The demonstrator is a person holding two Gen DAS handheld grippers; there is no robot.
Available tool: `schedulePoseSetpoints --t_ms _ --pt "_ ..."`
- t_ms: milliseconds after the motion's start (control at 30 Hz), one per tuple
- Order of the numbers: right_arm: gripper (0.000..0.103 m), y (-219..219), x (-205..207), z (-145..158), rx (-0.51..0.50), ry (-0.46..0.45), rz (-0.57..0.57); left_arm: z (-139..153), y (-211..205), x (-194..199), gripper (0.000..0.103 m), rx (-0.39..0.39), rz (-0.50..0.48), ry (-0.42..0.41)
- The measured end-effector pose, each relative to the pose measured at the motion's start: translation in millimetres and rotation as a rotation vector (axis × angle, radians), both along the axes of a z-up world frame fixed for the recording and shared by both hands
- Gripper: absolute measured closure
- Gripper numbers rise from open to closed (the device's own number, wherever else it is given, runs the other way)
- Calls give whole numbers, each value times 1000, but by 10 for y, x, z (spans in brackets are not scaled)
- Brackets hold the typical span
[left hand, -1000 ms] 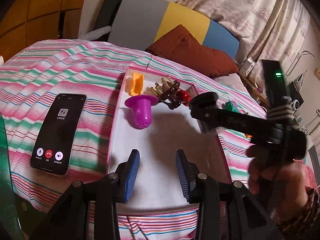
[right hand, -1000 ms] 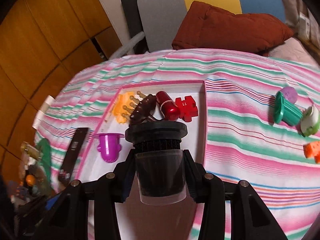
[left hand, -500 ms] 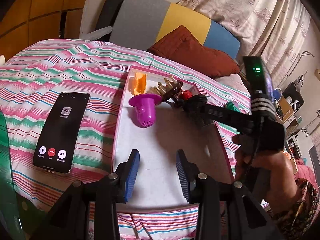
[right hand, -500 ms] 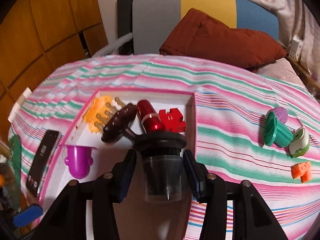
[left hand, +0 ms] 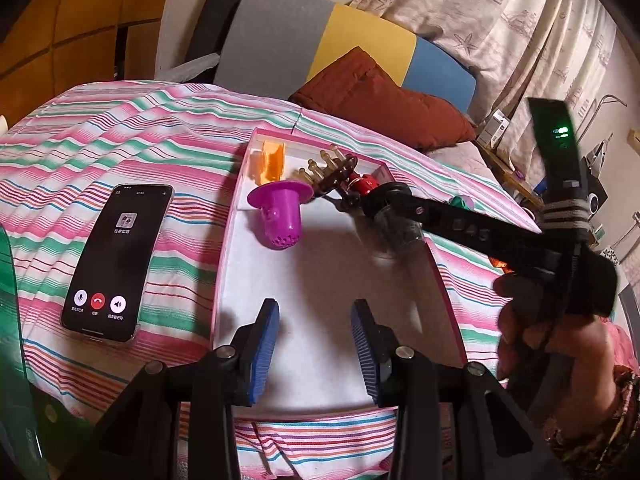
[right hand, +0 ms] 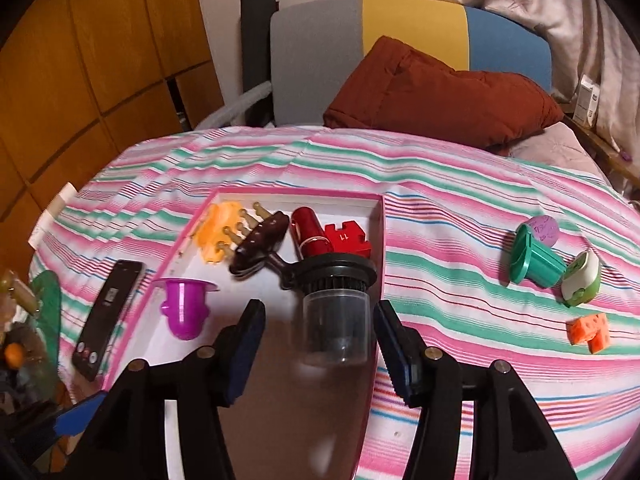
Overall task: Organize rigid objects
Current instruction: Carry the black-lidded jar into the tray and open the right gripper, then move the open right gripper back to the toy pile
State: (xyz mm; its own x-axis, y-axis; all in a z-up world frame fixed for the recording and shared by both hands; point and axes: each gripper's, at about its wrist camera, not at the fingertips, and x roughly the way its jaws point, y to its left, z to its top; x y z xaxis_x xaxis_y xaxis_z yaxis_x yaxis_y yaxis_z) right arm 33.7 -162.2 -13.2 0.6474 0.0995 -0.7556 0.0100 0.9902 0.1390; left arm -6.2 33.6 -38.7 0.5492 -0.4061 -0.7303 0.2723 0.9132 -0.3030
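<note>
A pink-rimmed white tray (left hand: pixel 224 264) (right hand: pixel 378 248) lies on the striped cloth. In it are an orange piece (right hand: pixel 214 228), a brown brush (right hand: pixel 260 242), a red cylinder (right hand: pixel 310 232), a red block (right hand: pixel 346 236), a purple cup (left hand: pixel 278 214) (right hand: pixel 184 308) and a black-capped clear jar (right hand: pixel 336 312) (left hand: pixel 394 222). My right gripper (right hand: pixel 320 356) is open, with the jar lying free between its fingers by the tray's right wall. My left gripper (left hand: pixel 314 350) is open and empty over the tray's near end.
A phone (left hand: pixel 116 260) (right hand: pixel 108 316) lies left of the tray. On the cloth to the right are a green cup (right hand: pixel 534 262), a purple disc (right hand: pixel 544 230), a white-green piece (right hand: pixel 582 284) and an orange piece (right hand: pixel 592 330). A brown cushion (right hand: pixel 440 92) and chair stand behind.
My right gripper has opened and let go of the jar, which now lies in the tray at its right wall. My left gripper has stayed open in place.
</note>
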Motion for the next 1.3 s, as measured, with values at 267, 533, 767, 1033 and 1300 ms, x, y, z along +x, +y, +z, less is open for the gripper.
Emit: schedulePoseSetpoints --t_ms 267,533,767,1033,1300 --pt "43 -205 -226 135 4 -9 0 -3 -97 -51 66 4 -34 -1" --pt "42 -754 -428 67 -59 38 -60 21 -303 -154 66 -4 -102 -7" --pt "42 -1416 -603 -92 -98 101 -156 67 -579 -231 66 16 -174 -21" --pt "39 -2302 -625 -232 -70 135 -328 123 -818 -342 66 40 -236 -42" --pt "13 -2701 -411 -376 9 171 -358 112 -954 -376 66 19 -267 -11"
